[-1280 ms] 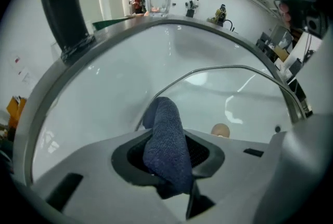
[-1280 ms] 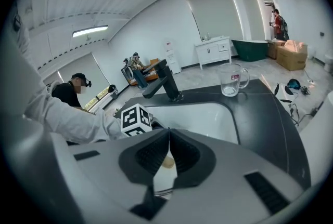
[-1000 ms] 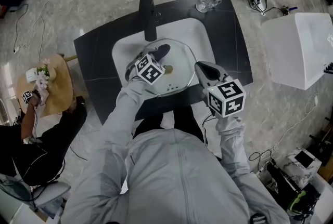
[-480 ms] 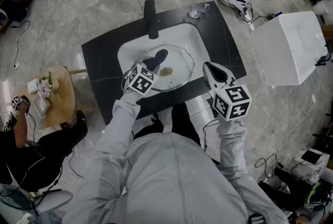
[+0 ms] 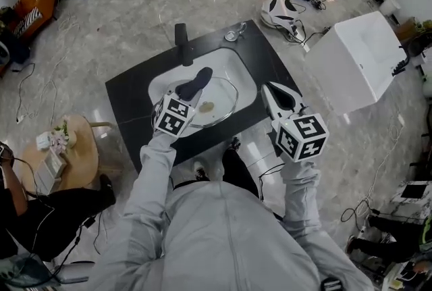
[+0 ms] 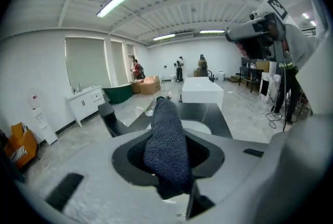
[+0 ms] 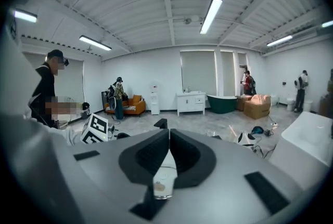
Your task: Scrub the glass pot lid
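The person in grey stands bent over a white sink (image 5: 237, 68) set in a black counter (image 5: 127, 106), a gripper in each hand. The glass pot lid (image 5: 224, 98) lies in the basin, its brownish knob (image 5: 206, 107) near the middle. The left gripper (image 5: 181, 99) hangs over the near left part of the sink, its jaws clamped on a dark blue knitted cloth (image 5: 195, 83), which sticks out past the tips toward the black faucet (image 5: 181, 35). From the gripper's own view the cloth fills the gap between the jaws entirely. The free end of the cloth lies over the lid's far left edge, though from above I can't say whether it actually touches the glass. The right gripper (image 5: 273, 94) is off to the right, over the counter just beside the basin and apart from the lid; its jaws are pressed together with nothing between them. Its marker cube (image 5: 301, 136) sits back toward the person's wrist. A small clear glass cup (image 5: 235, 32) stands on the counter's far corner, right of the faucet. On the floor to the right is a big white tub (image 5: 354, 60), and to the left a round wooden table (image 5: 79, 161) with small things on it.
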Motion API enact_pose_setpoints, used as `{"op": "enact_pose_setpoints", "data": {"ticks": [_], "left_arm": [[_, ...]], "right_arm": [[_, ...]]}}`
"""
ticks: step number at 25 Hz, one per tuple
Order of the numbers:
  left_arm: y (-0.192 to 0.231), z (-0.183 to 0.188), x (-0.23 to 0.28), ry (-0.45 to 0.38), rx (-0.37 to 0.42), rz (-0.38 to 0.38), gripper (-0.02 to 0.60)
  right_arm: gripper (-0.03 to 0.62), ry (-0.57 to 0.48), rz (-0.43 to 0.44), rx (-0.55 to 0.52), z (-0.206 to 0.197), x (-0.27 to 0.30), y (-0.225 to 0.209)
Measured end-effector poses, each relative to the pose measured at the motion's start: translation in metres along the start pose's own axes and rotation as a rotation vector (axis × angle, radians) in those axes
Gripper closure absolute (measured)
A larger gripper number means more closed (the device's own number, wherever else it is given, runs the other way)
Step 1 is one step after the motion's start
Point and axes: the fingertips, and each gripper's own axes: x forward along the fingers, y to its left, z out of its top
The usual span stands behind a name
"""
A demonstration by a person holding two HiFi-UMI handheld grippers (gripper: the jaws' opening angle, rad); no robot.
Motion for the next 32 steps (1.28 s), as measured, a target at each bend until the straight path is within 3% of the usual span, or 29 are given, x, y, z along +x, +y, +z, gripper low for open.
{"op": "enact_pose_setpoints", "data": {"ticks": [8,13,24,32], "left_arm": [[-0.004,0.112,-0.047,-0.217,0.103,0.022,0.454],[-0.007,0.155,-0.072,-0.293,0.154,0.044,0.454],[-0.019,0.211,-0.113,-0.41,0.242,0.074,0.454],[-0.028,0.221,-0.129,-0.454,0.281,0.081,0.454]], "right_arm": [[0.563,-0.063,-0.082,-0.127,0.039,-0.032,0.0],[0.563,-0.11,-0.107,-0.193,0.063,-0.044,0.004],[0.565,-0.205,-0.142,-0.265,0.106,-0.063,0.009],[0.565,-0.225,-0.146,-0.294,0.11,-0.067,0.016]]}}
